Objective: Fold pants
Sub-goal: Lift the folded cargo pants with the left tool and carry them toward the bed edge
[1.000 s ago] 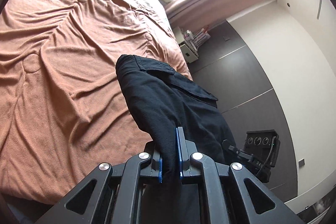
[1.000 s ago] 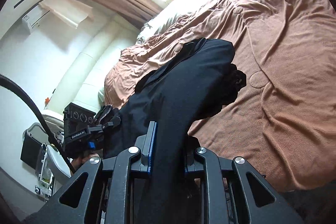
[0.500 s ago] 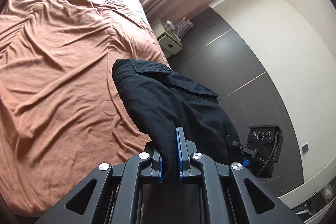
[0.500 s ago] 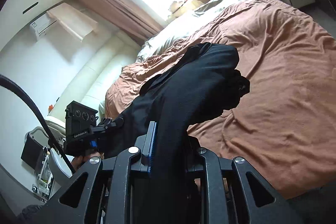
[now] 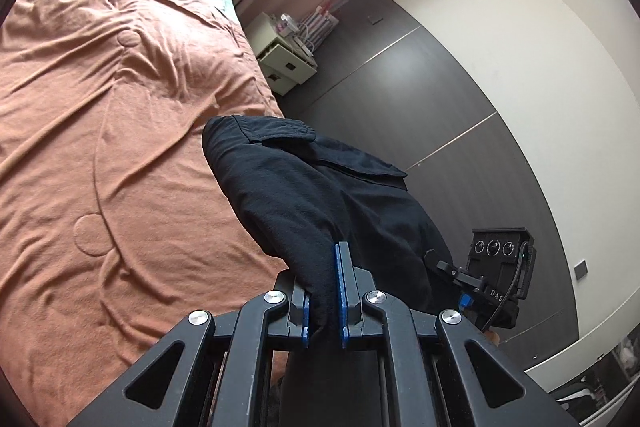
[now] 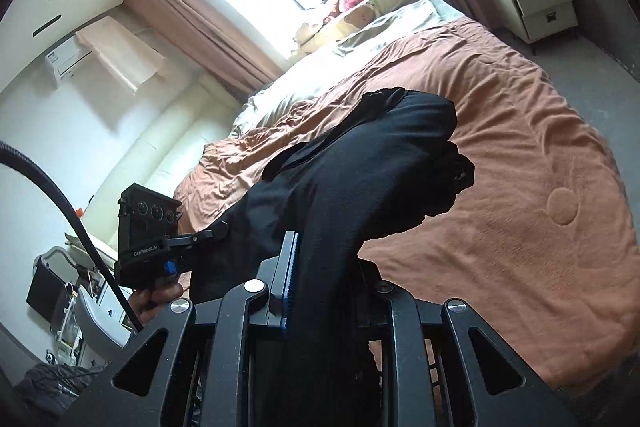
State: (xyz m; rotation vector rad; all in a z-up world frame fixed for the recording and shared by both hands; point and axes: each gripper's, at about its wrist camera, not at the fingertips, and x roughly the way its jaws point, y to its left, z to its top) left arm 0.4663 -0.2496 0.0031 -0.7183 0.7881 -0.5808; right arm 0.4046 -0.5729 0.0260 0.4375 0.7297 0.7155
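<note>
Left wrist view: your left tool (image 5: 324, 301) pinches a thin fold of the black fabric pants (image 5: 320, 195), held in the air over the edge of the rust-orange quilted bed (image 5: 120, 155). So little cloth could slip free.

Right wrist view: your right tool (image 6: 320, 279) clamps a thicker bunch; the hanging cloth may crumple on landing. The bed lies open ahead; a white nightstand (image 6: 540, 3) stands well apart.

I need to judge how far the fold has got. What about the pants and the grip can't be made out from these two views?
- Left wrist view: the black pants drop behind the left gripper; their lower part is hidden.
- Right wrist view: the pants cover the right gripper's right pad.
- Both views: legs and waistband are indistinguishable in the bunched dark cloth above the bed.
</note>
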